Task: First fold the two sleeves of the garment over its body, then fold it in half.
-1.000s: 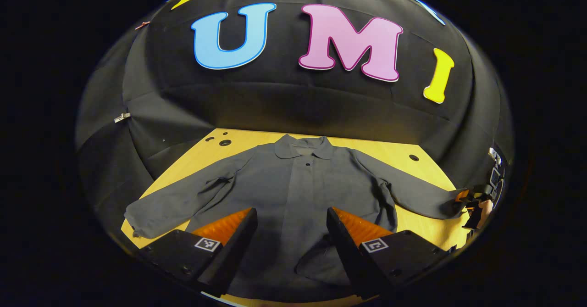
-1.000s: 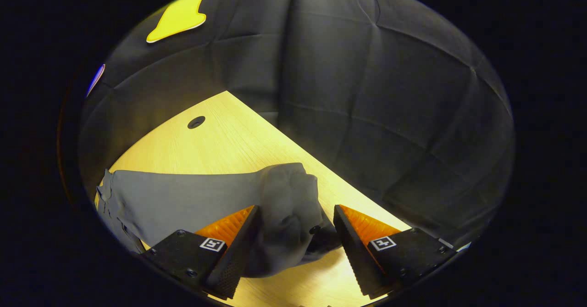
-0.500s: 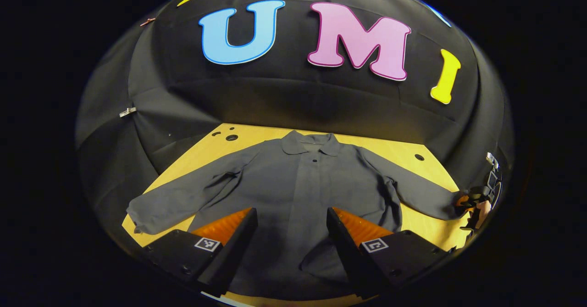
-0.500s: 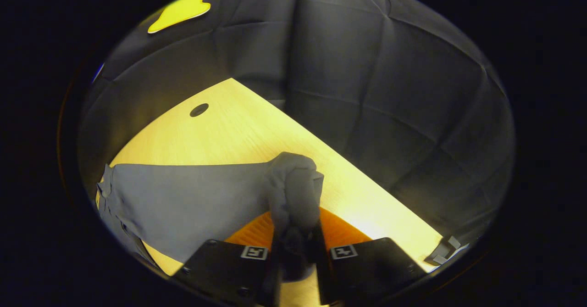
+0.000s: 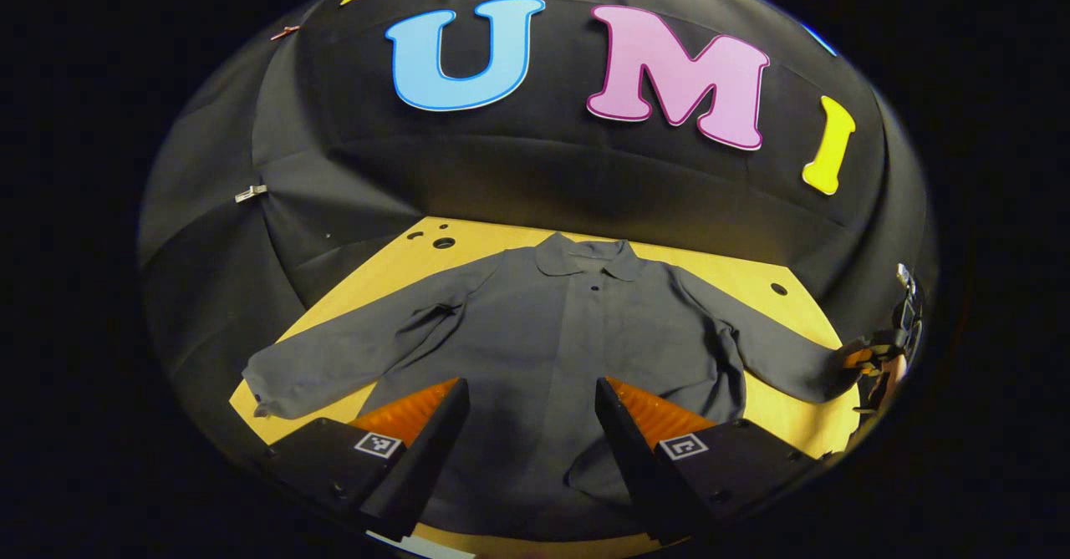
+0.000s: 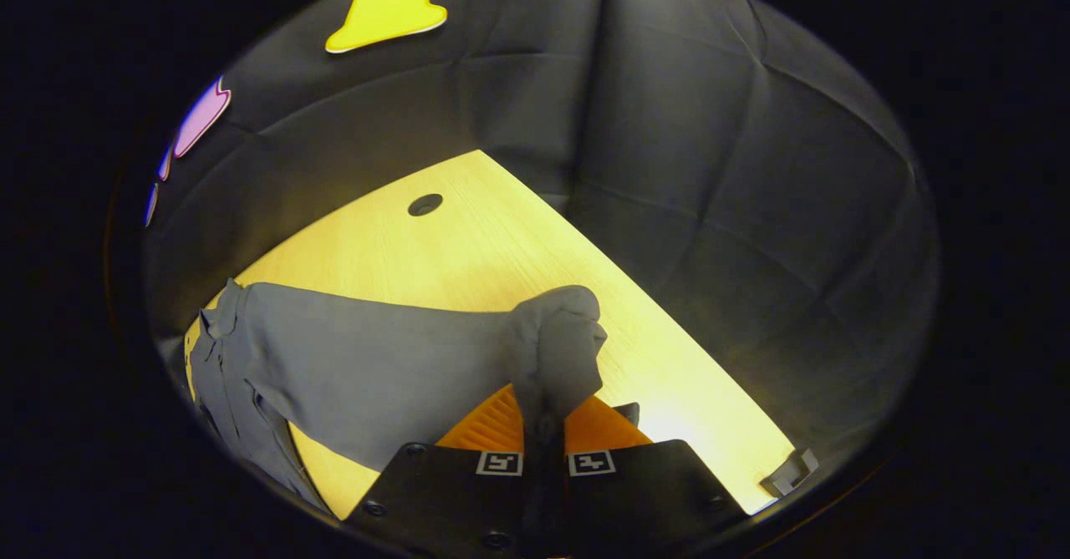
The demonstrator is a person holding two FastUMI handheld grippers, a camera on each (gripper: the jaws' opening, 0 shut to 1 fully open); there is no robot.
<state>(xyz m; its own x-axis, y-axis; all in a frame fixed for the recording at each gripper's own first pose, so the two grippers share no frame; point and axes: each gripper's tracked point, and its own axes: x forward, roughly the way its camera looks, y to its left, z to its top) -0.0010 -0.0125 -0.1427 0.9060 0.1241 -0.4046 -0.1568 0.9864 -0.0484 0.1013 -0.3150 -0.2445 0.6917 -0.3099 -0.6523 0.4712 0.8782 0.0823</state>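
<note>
The right gripper [image 6: 543,425], open a second ago, now pinches the dark grey shirt's cuff [image 6: 556,350]; the left gripper [image 5: 531,425] stays open above the shirt body [image 5: 577,350].

Black cloth wall [image 5: 535,183] across the frame's top; brightly lit wooden table [image 6: 468,241] with round holes below.
</note>
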